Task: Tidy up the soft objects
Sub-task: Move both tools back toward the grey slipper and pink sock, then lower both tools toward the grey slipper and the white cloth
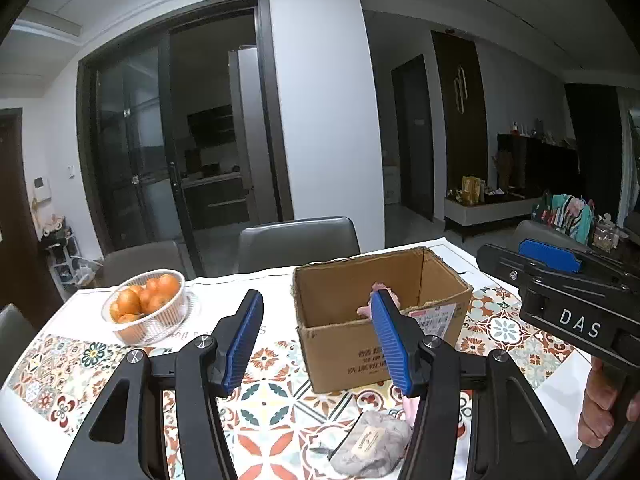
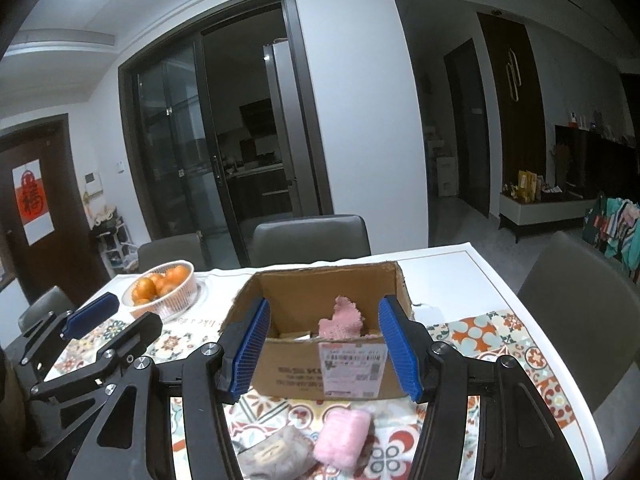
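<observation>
An open cardboard box point(image 1: 360, 344) point(image 2: 304, 372) stands on the patterned table. A pink fuzzy cloth point(image 2: 342, 318) lies inside it; it also peeks out in the left wrist view point(image 1: 366, 309). A rolled pink towel point(image 2: 342, 432) and a grey fuzzy bundle with a label point(image 2: 276, 454) point(image 1: 370, 446) lie on the table in front of the box. My left gripper point(image 1: 318, 344) is open and empty, above the table just left of the box. My right gripper point(image 2: 324, 348) is open and empty, its fingers framing the box front, above the pink towel.
A clear bowl of oranges point(image 1: 146, 308) point(image 2: 164, 288) sits at the table's far left. Grey chairs point(image 1: 298, 242) point(image 2: 312, 238) stand behind the table, another at the right point(image 2: 576, 320). The right gripper's body point(image 1: 576, 312) is at the right in the left view.
</observation>
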